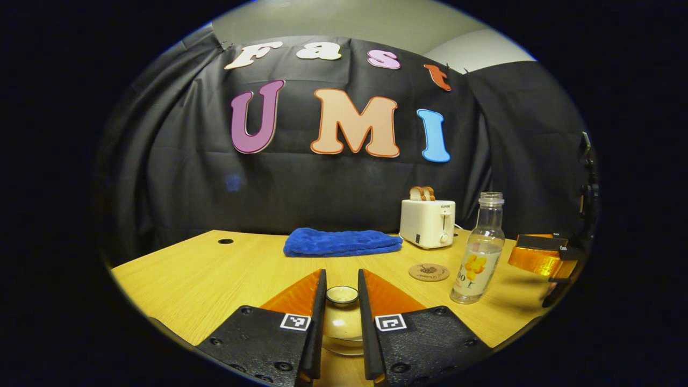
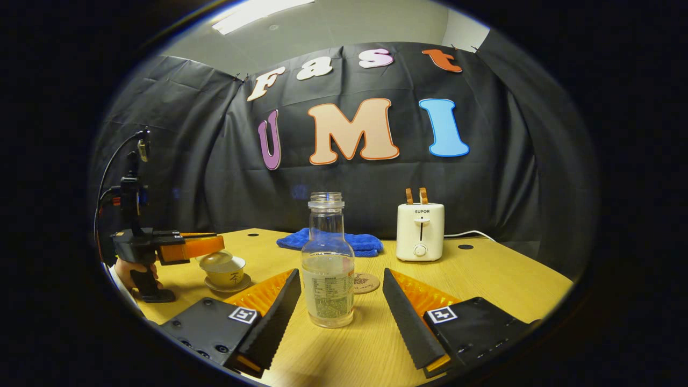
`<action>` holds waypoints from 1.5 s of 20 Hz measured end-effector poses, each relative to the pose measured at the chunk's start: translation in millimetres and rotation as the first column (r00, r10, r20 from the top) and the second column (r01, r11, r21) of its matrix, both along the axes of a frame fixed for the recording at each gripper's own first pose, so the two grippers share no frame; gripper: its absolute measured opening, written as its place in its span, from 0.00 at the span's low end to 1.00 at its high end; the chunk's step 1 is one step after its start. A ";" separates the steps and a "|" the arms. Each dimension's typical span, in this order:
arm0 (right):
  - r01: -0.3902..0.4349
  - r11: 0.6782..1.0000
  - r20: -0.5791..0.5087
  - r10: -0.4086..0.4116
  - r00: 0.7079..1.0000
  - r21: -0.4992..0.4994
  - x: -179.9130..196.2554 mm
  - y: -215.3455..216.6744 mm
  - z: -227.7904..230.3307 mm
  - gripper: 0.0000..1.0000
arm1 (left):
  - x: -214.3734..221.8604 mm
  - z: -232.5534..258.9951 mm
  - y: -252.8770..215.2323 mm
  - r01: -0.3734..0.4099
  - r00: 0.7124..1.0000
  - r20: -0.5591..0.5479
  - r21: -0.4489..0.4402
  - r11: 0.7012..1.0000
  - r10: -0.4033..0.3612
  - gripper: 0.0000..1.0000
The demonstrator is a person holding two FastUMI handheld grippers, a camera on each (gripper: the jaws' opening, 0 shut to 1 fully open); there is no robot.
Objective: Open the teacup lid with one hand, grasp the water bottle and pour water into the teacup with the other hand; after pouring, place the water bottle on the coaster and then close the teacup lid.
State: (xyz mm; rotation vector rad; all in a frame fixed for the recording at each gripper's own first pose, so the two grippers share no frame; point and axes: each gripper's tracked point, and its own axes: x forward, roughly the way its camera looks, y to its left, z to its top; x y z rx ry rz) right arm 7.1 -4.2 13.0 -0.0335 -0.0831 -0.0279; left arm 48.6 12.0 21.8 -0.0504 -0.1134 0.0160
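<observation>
The teacup (image 2: 226, 276) stands on a saucer at the table's left, its domed lid (image 2: 215, 259) on top. My left gripper (image 1: 342, 293) has both fingers pressed on the lid's knob (image 1: 342, 294), with the cup (image 1: 344, 330) below; from the side, the left gripper (image 2: 214, 246) sits over the lid. The uncapped water bottle (image 2: 328, 269), partly full, stands upright between the fingers of my open right gripper (image 2: 341, 279), with a gap on each side. Seen from the left, the bottle (image 1: 480, 252) has the right gripper (image 1: 517, 257) just to its right. The round coaster (image 1: 428, 272) lies bare behind the bottle.
A white toaster (image 1: 427, 223) with toast stands at the back, a folded blue cloth (image 1: 342, 242) to its left. A hand (image 2: 126, 274) holds the left gripper's handle near the wooden table's (image 2: 484, 279) left edge. The toaster's cable (image 2: 467, 234) trails right.
</observation>
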 end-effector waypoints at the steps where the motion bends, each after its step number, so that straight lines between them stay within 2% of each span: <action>1: 0.000 1.000 0.000 0.000 1.000 0.000 0.2 -0.2 0.4 0.96 | -3.4 1.1 3.7 -0.011 1.000 0.005 -0.002 1.000 0.011 0.29; 6: -0.025 1.000 -0.014 0.025 1.000 0.000 3.1 4.3 -2.0 0.96 | -14.7 2.6 21.2 -0.058 0.998 0.019 -0.008 0.998 0.058 0.29; 14: -0.032 0.999 -0.141 0.031 0.990 -0.005 22.8 4.8 -21.6 0.96 | -30.7 0.3 55.8 -0.146 0.989 0.015 0.032 0.989 0.146 0.29; 22: -0.062 0.998 -0.250 0.056 0.967 -0.017 55.7 16.2 -39.4 0.96 | -38.8 -4.9 73.8 -0.181 0.983 -0.006 0.027 0.983 0.182 0.29; 29: -0.040 0.998 -0.300 0.023 0.954 -0.050 64.6 16.9 -46.5 0.96 | -39.1 -8.3 85.3 -0.203 0.979 -0.005 0.023 0.979 0.203 0.29; 30: -0.035 0.998 -0.300 0.017 0.954 -0.053 63.5 17.5 -45.5 0.90 | -41.9 -7.2 92.2 -0.207 0.978 -0.004 0.023 0.978 0.207 0.29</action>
